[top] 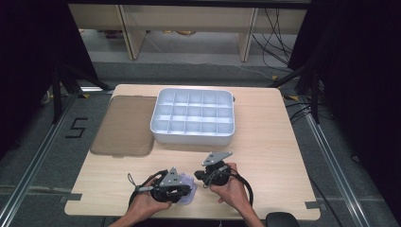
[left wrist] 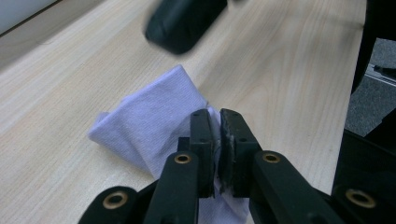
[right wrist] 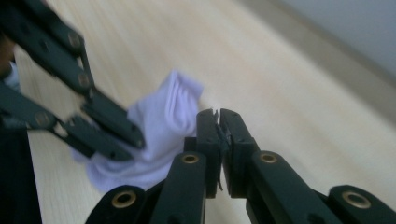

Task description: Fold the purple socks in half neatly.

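Jaws of left gripper (left wrist: 214,122) clamp the lilac cloth (left wrist: 144,122) at the counter's (top: 265,142) near edge; right gripper (right wrist: 218,122) pressed together, empty. Recommend right pinching the free edge before folding.

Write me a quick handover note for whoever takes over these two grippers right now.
Left gripper: shut, pinching an edge of the pale lilac cloth.
Right gripper: shut, nothing visibly between its jaws, just beside the cloth.
The cloth lies crumpled on the near edge of the table.
The white compartment tray sits mid-table with its cells bare; a brown lid lies to its left.
Left to do, probably: fold the cloth and stow it in the tray.
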A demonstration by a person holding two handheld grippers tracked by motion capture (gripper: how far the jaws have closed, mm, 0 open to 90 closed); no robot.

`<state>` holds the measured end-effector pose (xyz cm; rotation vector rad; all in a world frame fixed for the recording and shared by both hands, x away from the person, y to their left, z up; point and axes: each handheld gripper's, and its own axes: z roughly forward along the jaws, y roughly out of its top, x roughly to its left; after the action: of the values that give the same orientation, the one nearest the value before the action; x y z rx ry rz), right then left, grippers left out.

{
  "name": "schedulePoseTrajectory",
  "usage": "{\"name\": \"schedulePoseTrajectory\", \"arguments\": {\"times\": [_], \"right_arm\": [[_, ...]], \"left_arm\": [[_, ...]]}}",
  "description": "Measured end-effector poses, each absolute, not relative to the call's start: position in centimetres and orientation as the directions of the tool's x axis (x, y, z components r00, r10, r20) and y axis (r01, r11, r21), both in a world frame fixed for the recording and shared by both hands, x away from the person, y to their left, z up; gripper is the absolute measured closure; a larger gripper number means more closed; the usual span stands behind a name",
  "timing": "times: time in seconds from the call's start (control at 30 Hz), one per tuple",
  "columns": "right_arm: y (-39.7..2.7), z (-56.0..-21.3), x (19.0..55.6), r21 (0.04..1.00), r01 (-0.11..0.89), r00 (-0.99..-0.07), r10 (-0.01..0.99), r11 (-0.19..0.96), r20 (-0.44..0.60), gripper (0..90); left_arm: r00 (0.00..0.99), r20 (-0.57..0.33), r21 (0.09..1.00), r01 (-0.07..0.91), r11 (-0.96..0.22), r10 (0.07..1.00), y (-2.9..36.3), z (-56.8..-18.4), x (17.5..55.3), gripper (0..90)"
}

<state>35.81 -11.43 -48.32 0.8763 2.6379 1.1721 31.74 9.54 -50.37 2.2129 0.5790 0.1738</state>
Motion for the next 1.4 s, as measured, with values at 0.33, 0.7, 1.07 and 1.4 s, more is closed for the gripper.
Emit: {"name": "schedulePoseTrajectory", "arguments": {"times": [0.33, 0.7, 1.07, 1.4], "right_arm": [[-8.9, -47.2, 35.2, 0.737, 0.378, -0.881, 0.462, 0.560, 0.101, 87.5], [-8.5, -49.2, 35.9, 0.670, 0.410, -0.865, 0.497, 0.619, 0.070, 87.9], [-8.6, -49.1, 35.8, 0.673, 0.385, -0.875, 0.482, 0.631, 0.048, 87.9], [-9.3, -48.9, 34.9, 0.656, 0.431, -0.857, 0.509, 0.619, 0.082, 87.8]], "left_arm": [[0.879, -0.075, 0.760, 0.356, -0.543, 0.472, 9.5, -50.5, 31.7, 83.3], [0.870, -0.122, 0.808, 0.366, -0.461, 0.477, 10.9, -48.4, 31.2, 81.3], [0.883, -0.069, 0.731, 0.361, -0.579, 0.464, 11.4, -50.2, 29.9, 84.3], [0.860, -0.088, 0.729, 0.400, -0.556, 0.503, 12.5, -50.3, 30.7, 84.6]]}}
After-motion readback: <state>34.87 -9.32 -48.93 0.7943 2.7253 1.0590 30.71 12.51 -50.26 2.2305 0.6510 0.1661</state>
